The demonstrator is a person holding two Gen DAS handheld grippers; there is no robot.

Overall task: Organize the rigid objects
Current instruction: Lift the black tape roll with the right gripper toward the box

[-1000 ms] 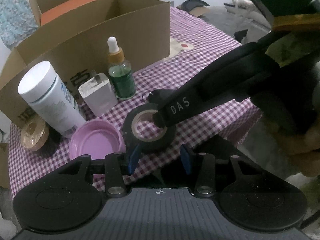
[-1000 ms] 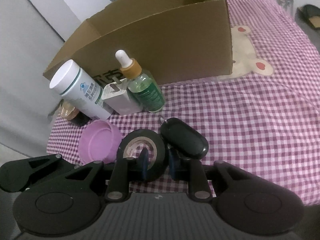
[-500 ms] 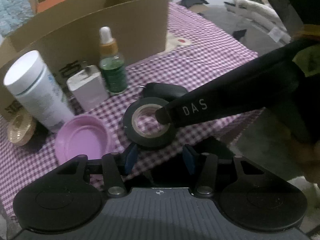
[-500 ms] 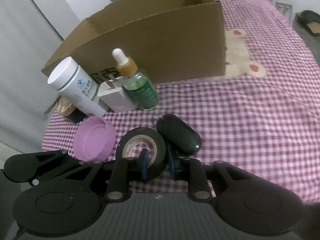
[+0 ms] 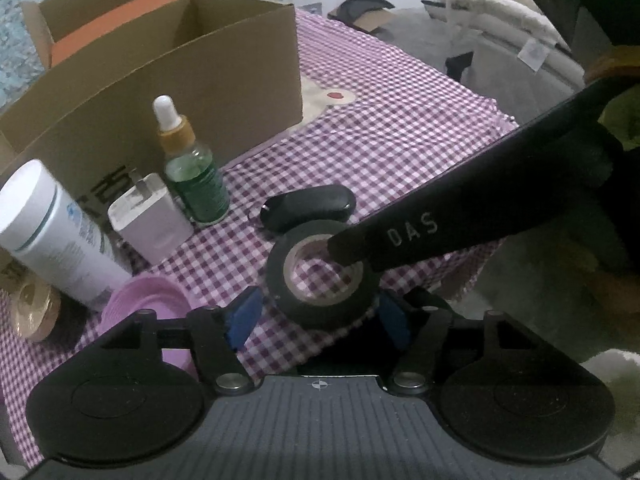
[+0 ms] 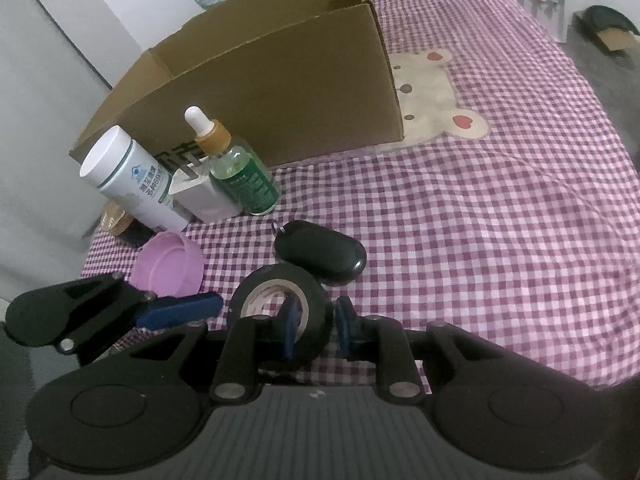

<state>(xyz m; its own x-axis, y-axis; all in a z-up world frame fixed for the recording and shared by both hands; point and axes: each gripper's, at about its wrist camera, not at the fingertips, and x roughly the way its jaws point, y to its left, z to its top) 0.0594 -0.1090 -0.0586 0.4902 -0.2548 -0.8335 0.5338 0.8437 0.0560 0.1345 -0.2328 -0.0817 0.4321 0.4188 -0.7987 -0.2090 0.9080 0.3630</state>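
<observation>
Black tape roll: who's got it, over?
Right gripper clamped on tape roll wall. Left gripper opening, pads clear of it. Key fob just behind it; cardboard box beyond.

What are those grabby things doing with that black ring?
A person is tidying small things on a checked tablecloth, with a tool in each hand. The right tool is pinching the wall of a roll of black tape, one finger inside the ring and one outside. The left tool is opening on either side of the roll without touching it. A black key fob, a dropper bottle, a white charger and a pink lid wait beside the open cardboard box.
</observation>
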